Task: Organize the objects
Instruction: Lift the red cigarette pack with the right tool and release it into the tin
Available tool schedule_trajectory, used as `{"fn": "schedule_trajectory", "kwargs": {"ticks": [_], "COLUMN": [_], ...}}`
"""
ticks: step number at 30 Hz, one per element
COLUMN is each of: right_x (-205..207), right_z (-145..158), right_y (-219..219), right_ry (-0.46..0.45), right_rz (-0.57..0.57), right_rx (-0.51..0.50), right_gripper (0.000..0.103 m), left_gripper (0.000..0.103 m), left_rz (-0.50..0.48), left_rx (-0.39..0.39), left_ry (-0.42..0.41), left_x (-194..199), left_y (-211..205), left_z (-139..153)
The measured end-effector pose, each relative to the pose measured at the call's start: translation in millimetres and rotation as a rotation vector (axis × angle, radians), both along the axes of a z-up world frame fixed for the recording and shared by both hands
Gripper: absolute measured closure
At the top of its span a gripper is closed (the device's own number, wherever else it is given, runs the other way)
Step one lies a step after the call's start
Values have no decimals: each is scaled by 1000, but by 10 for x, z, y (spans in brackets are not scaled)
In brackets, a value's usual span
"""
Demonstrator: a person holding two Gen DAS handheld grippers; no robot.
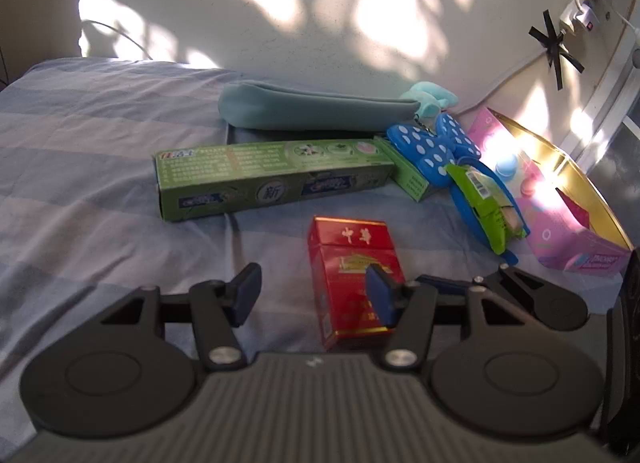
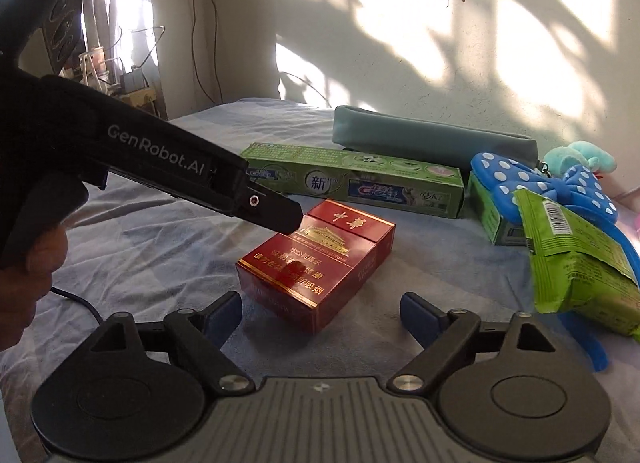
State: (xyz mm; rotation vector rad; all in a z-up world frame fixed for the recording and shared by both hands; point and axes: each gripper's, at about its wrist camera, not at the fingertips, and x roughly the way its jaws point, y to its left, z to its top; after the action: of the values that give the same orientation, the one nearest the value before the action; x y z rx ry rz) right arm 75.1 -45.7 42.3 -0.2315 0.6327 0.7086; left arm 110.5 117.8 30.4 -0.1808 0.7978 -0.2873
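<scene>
On the striped bedsheet point(image 1: 80, 135), going from nine o'clock round to three, the green toothpaste box point(image 1: 276, 179) lies lengthwise at about eleven o'clock in the left wrist view, with the teal pencil pouch point(image 1: 316, 111) behind it; the red cigarette pack point(image 1: 352, 283) lies flat just ahead of the left gripper point(image 1: 314, 295), whose jaws are spread wide and hold nothing, the right-hand pad sitting over the pack's face while the left pad hangs clear over cloth; the likely step is taking this pack, so the gripper should shift toward three o'clock until the pack is centred, then lower and close across the narrow sides, since the glossy wrap may slip; further to two o'clock sit the blue polka-dot bow point(image 1: 432, 147), the green snack packet point(image 1: 488, 203) and the pink box point(image 1: 560, 215); the right gripper point(image 2: 320, 315) is likewise spread and empty, the pack at its twelve o'clock.
</scene>
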Motion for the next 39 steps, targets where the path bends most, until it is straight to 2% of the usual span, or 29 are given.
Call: {"fn": "schedule_trajectory", "kwargs": {"ticks": [1, 3, 4, 7, 9, 13, 18, 21, 25, 28, 30, 32, 36, 39], "right_x": [-2, -9, -30, -125, -197, -344, -341, -267, -56, 175, 289, 360, 338, 271], "right_z": [8, 4, 11, 64, 134, 350, 536, 602, 587, 506, 418, 343, 293, 316], "right_y": [34, 50, 44, -32, -144, -538, -1224, -1722, -2255, -2476, -2586, -2648, -2709, -2674], "right_ry": [-9, -15, -25, -90, -139, -294, -392, -390, -342, -306, -300, -290, -276, -293], "right_rz": [11, 31, 27, -4, -32, -132, -291, -389, -495, -561, -596, -641, -656, -652], "right_rx": [-5, -1, -2, -2, 16, 35, 30, 46, 96, 123, 112, 107, 159, 171], "right_gripper": [17, 31, 33, 34, 34, 34, 34, 34, 34, 34, 32, 24, 24, 24], "left_gripper": [43, 46, 47, 48, 48, 48, 47, 47, 47, 47, 43, 42, 42, 42], "left_rz": [-18, -61, -64, -94, -122, -196, -320, -403, -481, -492, -463, -429, -374, -342], "left_rx": [-4, -66, -66, 12, 33, 14, 9, 2, -8, 16, 55, 81, 71, 64], "left_ry": [15, 23, 27, -33, -73, -147, -210, -225, -209, -209, -213, -208, -191, -220], "left_x": [14, 19, 13, -92, -136, -125, 7, 133, 295, 384, 457, 532, 571, 482], "left_y": [-41, -98, -143, -352, -490, -850, -1624, -2199, -2803, -3142, -3292, -3342, -3169, -2968], "left_z": [-53, -100, -90, 43, 182, 486, 708, 744, 697, 630, 584, 554, 577, 667]}}
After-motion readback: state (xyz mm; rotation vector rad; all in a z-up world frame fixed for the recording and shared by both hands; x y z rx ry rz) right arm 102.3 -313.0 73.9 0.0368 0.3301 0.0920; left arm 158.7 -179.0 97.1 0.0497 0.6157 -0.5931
